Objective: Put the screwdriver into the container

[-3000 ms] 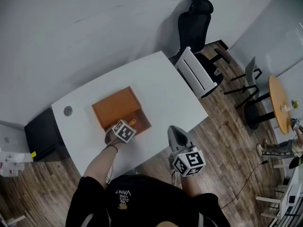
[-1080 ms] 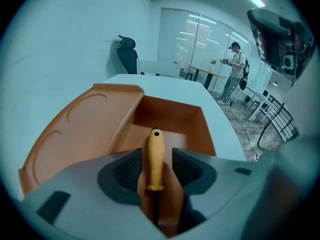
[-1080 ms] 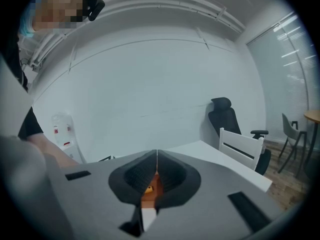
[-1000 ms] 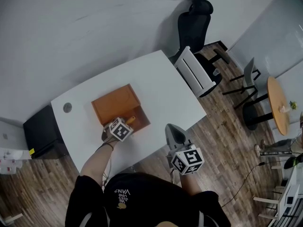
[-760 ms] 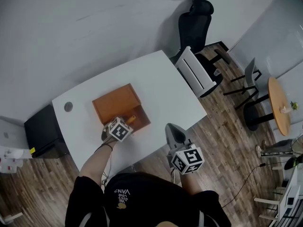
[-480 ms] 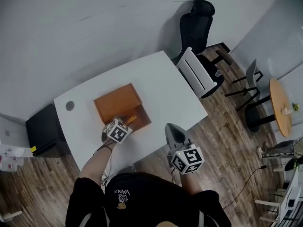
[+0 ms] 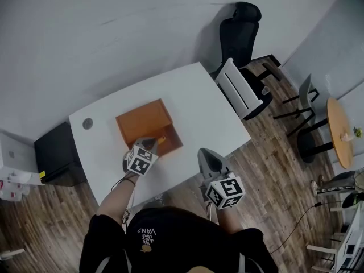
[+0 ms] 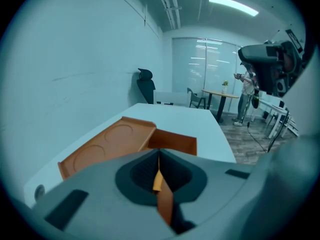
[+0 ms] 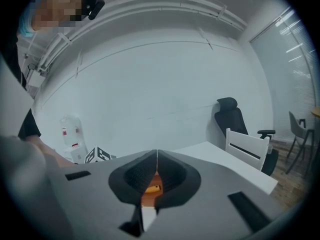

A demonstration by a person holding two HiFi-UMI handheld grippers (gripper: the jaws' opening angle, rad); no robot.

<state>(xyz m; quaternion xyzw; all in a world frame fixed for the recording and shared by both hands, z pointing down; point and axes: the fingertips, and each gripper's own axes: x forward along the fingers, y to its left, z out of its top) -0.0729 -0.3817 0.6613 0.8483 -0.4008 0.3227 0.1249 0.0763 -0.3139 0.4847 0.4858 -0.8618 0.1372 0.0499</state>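
Observation:
The orange container lies on the white table, its open compartment toward me. The screwdriver's orange handle rests in that compartment. My left gripper sits just in front of it at the container's near edge, jaws shut with nothing between them. In the left gripper view the left gripper faces the container, and an orange sliver shows below its tips. My right gripper hangs off the table's front edge, apart from everything. It is shut and empty in the right gripper view too.
A black office chair and a white chair stand at the table's right end. A black cabinet is at its left end. A round wooden table stands far right. A grey cable port is near the container.
My left gripper has drawn back a little from the container toward me. The screwdriver stayed in the compartment. The right gripper has held still.

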